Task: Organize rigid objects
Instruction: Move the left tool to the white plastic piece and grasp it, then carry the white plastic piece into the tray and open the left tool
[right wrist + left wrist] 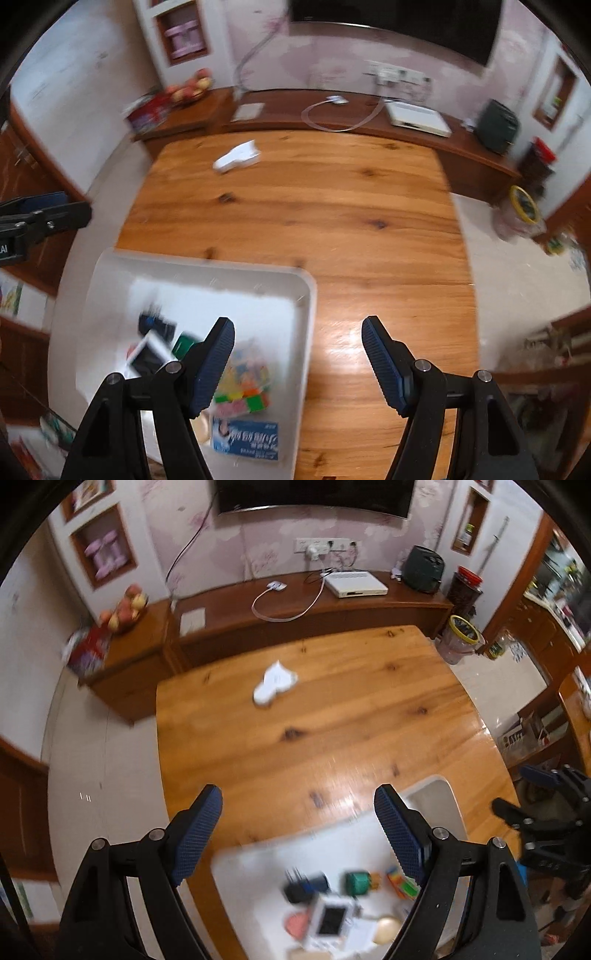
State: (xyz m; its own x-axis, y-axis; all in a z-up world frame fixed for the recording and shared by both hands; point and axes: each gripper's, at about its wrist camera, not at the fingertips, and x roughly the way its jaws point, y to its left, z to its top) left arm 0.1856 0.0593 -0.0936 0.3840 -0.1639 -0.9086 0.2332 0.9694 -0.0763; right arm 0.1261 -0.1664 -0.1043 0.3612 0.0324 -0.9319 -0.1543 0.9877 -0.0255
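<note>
Left gripper [298, 823] jaws spread wide, empty; right gripper [298, 354] likewise

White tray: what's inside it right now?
The white tray holds a colour cube, a blue printed box, a phone-like white device and dark blurred items. The right tongs cover part of the contents.
</note>
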